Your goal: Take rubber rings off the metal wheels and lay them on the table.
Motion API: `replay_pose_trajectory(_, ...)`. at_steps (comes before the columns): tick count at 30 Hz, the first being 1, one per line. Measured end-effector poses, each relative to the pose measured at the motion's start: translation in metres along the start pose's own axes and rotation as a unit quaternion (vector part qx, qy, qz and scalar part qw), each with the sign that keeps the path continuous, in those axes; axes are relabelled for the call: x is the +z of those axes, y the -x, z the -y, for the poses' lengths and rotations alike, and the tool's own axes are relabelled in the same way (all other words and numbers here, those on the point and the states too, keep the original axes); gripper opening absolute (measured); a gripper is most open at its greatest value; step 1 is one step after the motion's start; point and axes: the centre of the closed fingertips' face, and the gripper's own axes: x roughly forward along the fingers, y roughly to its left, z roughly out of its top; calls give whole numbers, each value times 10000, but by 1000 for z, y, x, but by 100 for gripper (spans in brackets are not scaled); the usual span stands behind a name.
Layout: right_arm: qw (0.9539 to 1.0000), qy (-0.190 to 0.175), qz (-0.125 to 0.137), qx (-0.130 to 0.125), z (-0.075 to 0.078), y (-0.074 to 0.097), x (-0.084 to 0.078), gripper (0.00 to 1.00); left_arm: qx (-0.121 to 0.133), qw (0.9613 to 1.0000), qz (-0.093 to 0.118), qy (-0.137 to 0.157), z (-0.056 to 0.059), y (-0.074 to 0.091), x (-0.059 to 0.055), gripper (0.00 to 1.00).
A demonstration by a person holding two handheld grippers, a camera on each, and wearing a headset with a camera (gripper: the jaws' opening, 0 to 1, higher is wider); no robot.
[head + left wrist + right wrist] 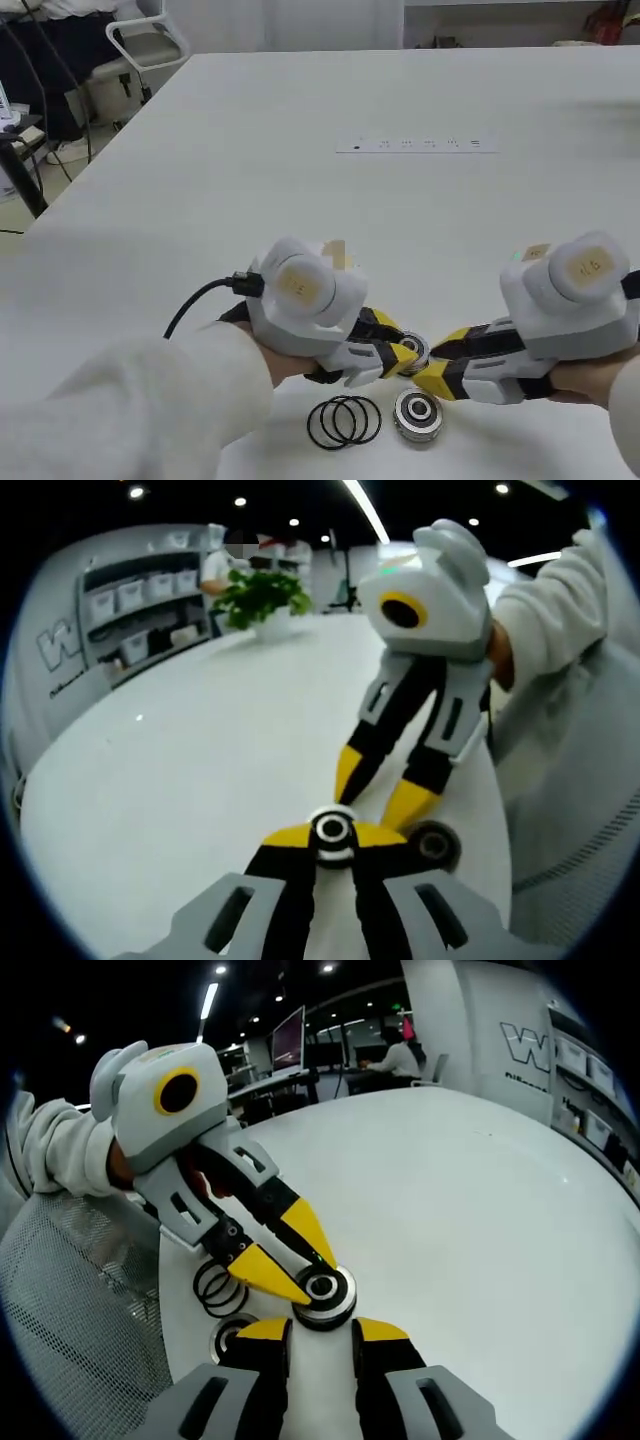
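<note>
Black rubber rings (343, 420), several already off, lie overlapping on the white table (300, 200) beside a loose round metal wheel (417, 415), while the left gripper (400, 358) clamps a second wheel (336, 1298), seemingly unstripped, with the right gripper (432, 366) jaws apart beside it.

White fleecy sleeves (150, 400), yellow-tipped black jaws
</note>
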Motion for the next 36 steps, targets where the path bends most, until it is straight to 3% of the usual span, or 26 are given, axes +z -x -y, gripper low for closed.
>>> replay_pose_trajectory(7, 9999, -149, 74, -23, 3, 1, 0, 14, 33, 10000, 33, 8, -1, 0, 0, 14)
replay_pose_trajectory(9, 9999, -101, 23, -11, 4, 2, -2, 8, 43, 10000, 48, 28, -1, 0, 0, 14)
replay_pose_trajectory(18, 9998, 127, 1, -142, 6, 3, -2, 0, 55, 9999, 70, 113, 0, 0, 0, 14)
replay_pose_trajectory(25, 9996, -188, -38, -223, 11, 4, -1, 0, 62, 9999, 71, 105, 1, 1, 0, 14)
replay_pose_trajectory(29, 9977, -655, 68, -172, 13, 6, 0, 0, 58, 9999, 67, 95, 1, 1, 0, 14)
replay_pose_trajectory(36, 9964, -824, 74, -177, 12, 6, -1, 0, 69, 9999, 77, 114, 1, 1, 0, 14)
